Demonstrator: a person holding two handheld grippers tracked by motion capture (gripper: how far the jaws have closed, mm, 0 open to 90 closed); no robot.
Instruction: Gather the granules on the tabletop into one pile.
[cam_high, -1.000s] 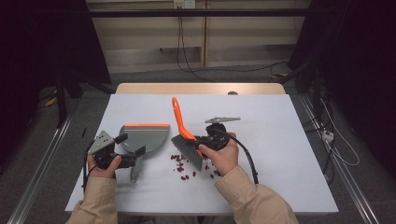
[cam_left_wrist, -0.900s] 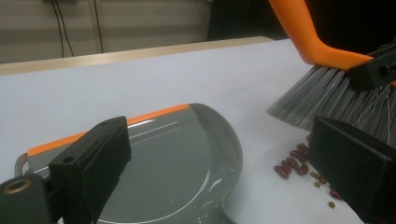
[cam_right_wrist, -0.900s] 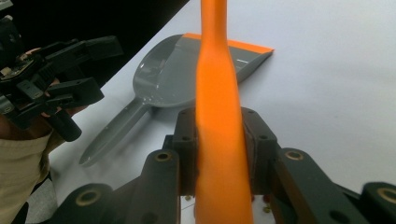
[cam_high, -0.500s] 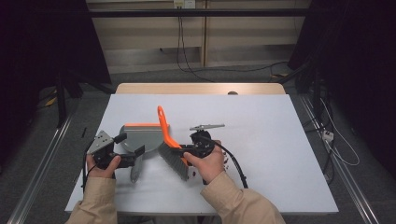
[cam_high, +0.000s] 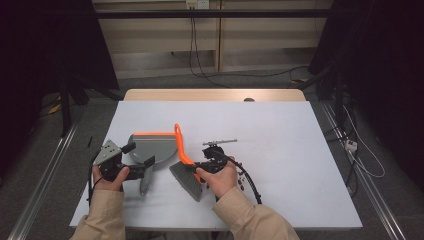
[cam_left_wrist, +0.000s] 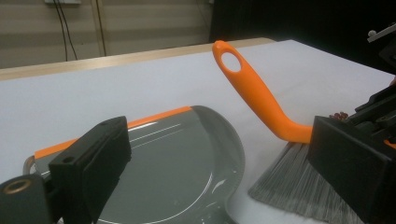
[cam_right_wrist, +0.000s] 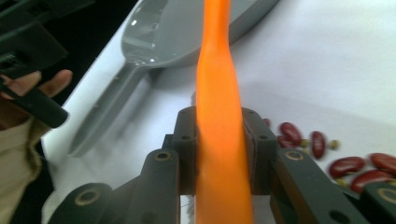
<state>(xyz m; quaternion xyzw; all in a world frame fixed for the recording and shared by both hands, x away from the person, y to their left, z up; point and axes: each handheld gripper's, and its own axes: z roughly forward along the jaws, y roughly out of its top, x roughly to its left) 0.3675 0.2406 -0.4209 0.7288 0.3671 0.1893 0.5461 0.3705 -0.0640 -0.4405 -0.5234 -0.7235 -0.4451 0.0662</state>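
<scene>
We see the small hand brush w/ curved orange plastic handle and grey bristles (cam_high: 186, 170) near the front middle of the white bench (cam_high: 280, 135), bristles down on the surface, handle rising up and away from the person; the loop hole at its tip shows clearly in the left gripper view (cam_left_wrist: 254, 95). The right tool (cam_high: 204, 166) is clamped on that handle: in the right gripper view both black pads press the orange shaft (cam_right_wrist: 218, 116) from either side, no gap. Just left of the brush, touching or nearly so, lies the grey plastic dustpan w/ orange lip strip (cam_high: 150, 147), flat on the bench, lip toward the far side and its grey handle pointing back at the person. The left tool (cam_high: 145, 172) sits at that dustpan handle; in the left gripper view its jaws stand apart on either side of the pan (cam_left_wrist: 182, 172), and we can't tell whether they actually grip the handle. Right of the brush, by the right hand (cam_high: 220, 177), a small scatter of dark red kidney beans (cam_right_wrist: 322, 149) lies on the bench w/ a few tiny greenish bits among them. A black cable (cam_high: 250, 182) trails from the right tool toward the person.
</scene>
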